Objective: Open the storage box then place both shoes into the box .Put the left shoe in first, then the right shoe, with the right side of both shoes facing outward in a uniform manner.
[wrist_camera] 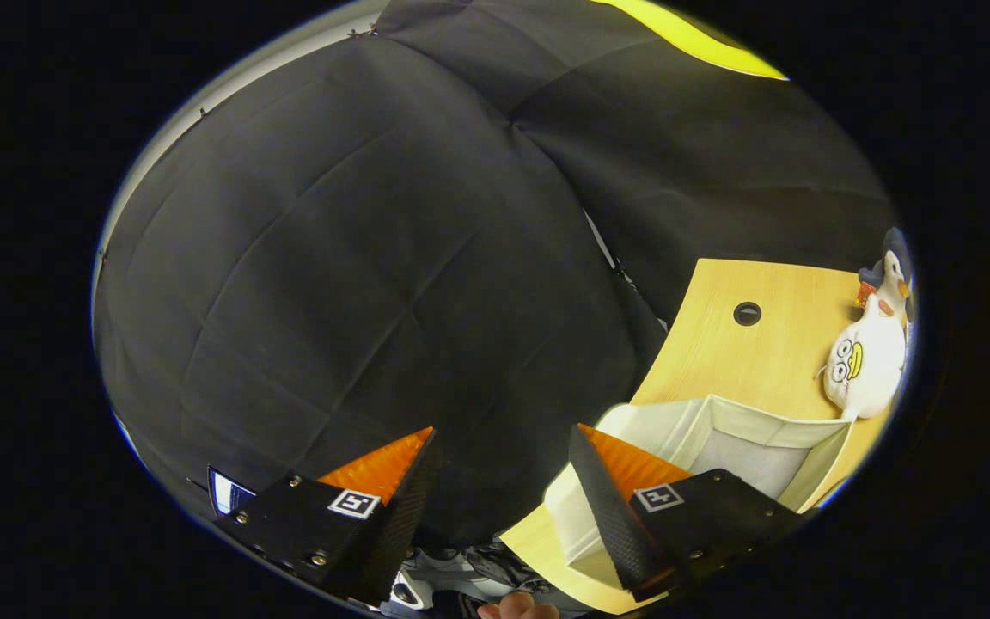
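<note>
Black cloth [357,258] walled the booth and hung behind everything. Beside it stood a light wooden table [761,344] with 1 round hole [747,314] in its top. On that table sat the white storage box [718,438], its top open and the pale inside showing, partly covered by 1 finger of the gripper [504,464]. A white plush toy [864,361] lay just beyond the box. The gripper's 2 fingers were spread wide apart, holding nothing. Below and between them showed part of a shoe [461,572], with a fingertip [516,609] just beneath it.
</note>
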`<state>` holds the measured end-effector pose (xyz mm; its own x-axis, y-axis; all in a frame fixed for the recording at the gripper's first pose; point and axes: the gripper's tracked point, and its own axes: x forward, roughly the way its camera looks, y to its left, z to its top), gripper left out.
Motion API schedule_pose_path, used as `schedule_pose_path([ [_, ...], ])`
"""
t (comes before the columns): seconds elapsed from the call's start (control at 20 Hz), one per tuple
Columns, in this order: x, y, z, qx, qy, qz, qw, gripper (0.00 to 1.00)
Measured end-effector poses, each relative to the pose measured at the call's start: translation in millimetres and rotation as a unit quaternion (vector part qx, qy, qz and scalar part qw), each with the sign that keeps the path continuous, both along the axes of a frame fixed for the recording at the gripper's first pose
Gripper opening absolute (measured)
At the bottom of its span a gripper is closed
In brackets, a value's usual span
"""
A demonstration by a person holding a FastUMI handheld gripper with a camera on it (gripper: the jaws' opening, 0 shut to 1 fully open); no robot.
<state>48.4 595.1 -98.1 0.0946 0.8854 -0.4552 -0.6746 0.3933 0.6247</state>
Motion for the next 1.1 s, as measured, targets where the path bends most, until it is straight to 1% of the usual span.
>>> schedule_pose_path([
  [0.15,12,-24,2,-0.001,-0.004,-0.011,1.0,0.92],
  [0.35,23,-70,4,-0.007,-0.008,-0.031,0.999,0.92],
  [0.5,32,-112,-5,-0.026,-0.009,-0.046,0.999,0.92],
  [0.75,44,-169,-21,-0.039,0.004,-0.076,0.996,0.92],
  [1.1,57,-241,-42,-0.072,-0.02,-0.106,0.991,0.92],
])
